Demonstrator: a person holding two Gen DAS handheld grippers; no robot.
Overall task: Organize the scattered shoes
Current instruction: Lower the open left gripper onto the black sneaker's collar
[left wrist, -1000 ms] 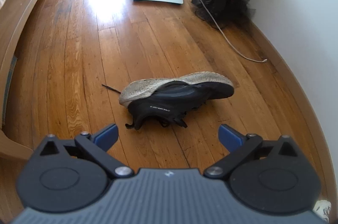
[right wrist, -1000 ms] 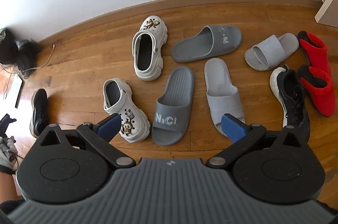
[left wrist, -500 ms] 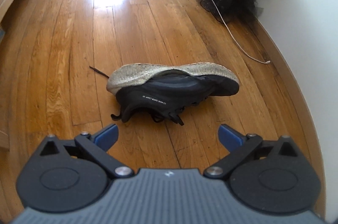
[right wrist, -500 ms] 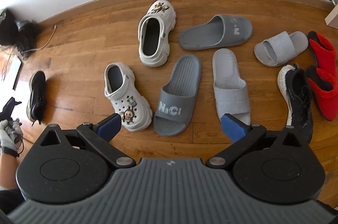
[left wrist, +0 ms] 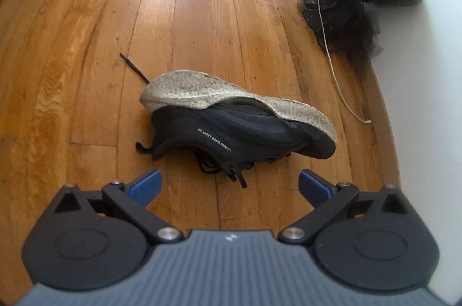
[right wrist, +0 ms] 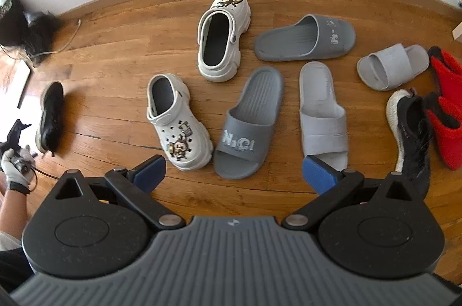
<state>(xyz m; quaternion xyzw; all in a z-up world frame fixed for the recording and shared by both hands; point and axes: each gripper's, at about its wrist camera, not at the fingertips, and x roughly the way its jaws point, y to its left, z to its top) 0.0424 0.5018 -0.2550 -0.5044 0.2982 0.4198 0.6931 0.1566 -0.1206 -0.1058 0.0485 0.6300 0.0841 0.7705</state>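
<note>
Shoes everywhere on the wooden floor (right wrist: 121, 51), and nothing paired up yet by the look of it. Far left of the right wrist view, a lone black sneaker (right wrist: 50, 119) lies well apart from the rest, tipped on its side, pale sole showing. The left hand-held gripper (left wrist: 228, 181) hovers just short of it, jaws spread wide and empty, laces trailing toward them. A gloved hand (right wrist: 13, 167) shows at the left edge.

Moving right: two white clogs (right wrist: 179, 121) with charms, one nearer the wall, pointing different ways. Then a dark grey slide (right wrist: 248, 126) and its partner (right wrist: 306, 38) lying crosswise above it. Next, two light grey slides (right wrist: 322, 115), also apart and at odd angles. Far right, the other black sneaker (right wrist: 410, 132) sits against a pair of red slippers (right wrist: 446, 109).

The right hand-held gripper (right wrist: 234, 171) hangs above the middle of the pile, jaws wide, carrying nothing. My read: sorting has barely begun, and every pair is left to line up.
</note>
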